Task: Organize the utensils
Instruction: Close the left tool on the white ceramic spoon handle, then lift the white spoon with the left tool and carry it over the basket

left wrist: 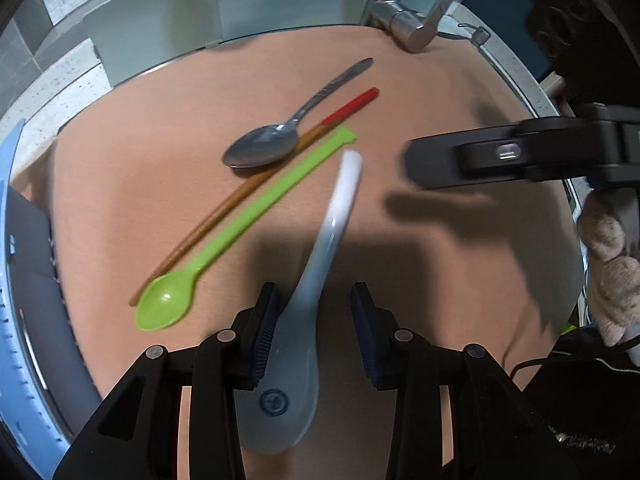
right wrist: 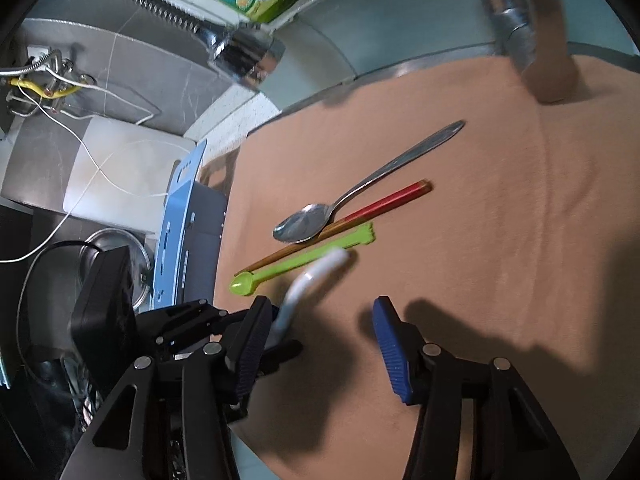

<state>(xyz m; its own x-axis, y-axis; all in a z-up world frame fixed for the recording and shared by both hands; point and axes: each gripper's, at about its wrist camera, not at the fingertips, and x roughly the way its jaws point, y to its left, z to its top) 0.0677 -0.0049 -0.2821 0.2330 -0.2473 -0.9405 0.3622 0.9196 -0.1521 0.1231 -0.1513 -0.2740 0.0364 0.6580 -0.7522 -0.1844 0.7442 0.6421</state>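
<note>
On the tan mat (left wrist: 400, 92), a metal spoon (left wrist: 262, 146), a red-tipped chopstick (left wrist: 256, 182) and a green plastic spoon (left wrist: 240, 222) lie side by side on one slant, which looks like a row under assembly. Between the spread fingers of the left gripper (left wrist: 316, 328) lies a white ceramic soup spoon (left wrist: 304, 300); its bowl touches the left pad, the other pad stands apart, so it seems ungripped. Only the left wrist view shows the blue mark on that bowl. Alone, the right wrist view shows the right gripper (right wrist: 324, 340) wide open and empty, plus a blue rack (right wrist: 180, 220) beside the mat.
</note>
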